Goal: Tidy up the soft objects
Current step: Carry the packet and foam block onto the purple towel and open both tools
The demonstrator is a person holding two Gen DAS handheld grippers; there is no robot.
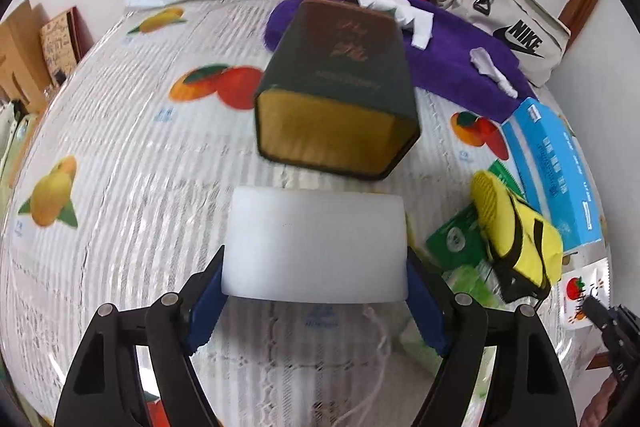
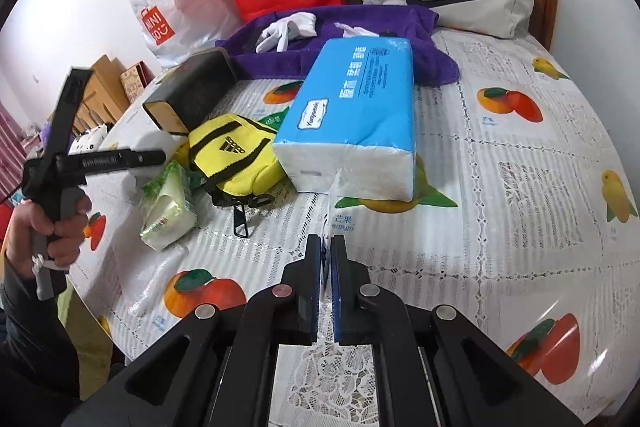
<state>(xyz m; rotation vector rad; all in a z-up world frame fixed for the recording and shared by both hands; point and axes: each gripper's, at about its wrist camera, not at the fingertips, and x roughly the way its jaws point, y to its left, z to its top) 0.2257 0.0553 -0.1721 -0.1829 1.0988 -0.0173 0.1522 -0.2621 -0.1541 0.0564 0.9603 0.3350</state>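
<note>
The left tongs (image 1: 314, 267) grip one white foam block (image 1: 316, 247) by its two short ends, long axis crosswise between the blue pads, above the worktop (image 1: 120, 155), which wears a fruit-printed lace cloth. Ahead lies one dark green box (image 1: 340, 95), open gold end facing the camera, long axis running away. The right tongs (image 2: 326, 267) are closed on nothing. One blue tissue pack (image 2: 356, 115), one yellow pouch (image 2: 230, 155), one purple towel (image 2: 360, 35) lie nearby; white wall behind
</note>
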